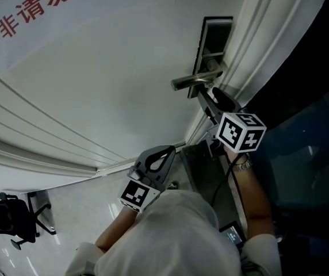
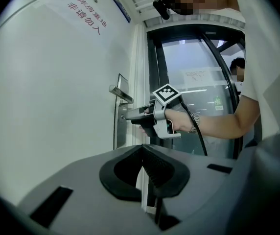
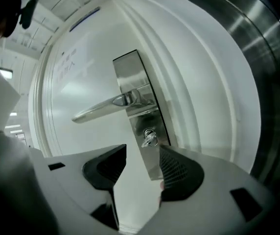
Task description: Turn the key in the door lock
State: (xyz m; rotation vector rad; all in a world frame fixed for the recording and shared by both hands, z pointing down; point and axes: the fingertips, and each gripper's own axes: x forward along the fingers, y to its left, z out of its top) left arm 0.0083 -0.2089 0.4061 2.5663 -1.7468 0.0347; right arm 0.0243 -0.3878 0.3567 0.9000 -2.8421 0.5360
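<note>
Key point(image 3: 150, 139) sits in the lock, low on the metal plate point(image 3: 136, 77) under the door handle point(image 3: 103, 107). Right gripper point(image 3: 143, 149) released, jaws wide, key just ahead, untouched. Left gripper point(image 2: 143, 150) clenched empty, back from the door point(image 3: 81, 67).

The right gripper point(image 1: 203, 96) points at the white door point(image 1: 95, 85), its tip just under the lever handle point(image 1: 193, 81) of the lock plate point(image 1: 216, 39). The left gripper point(image 1: 164, 154) hangs nearer and further left, apart from the door.

Dim, soft shadows; fisheye edges dark, warped.
</note>
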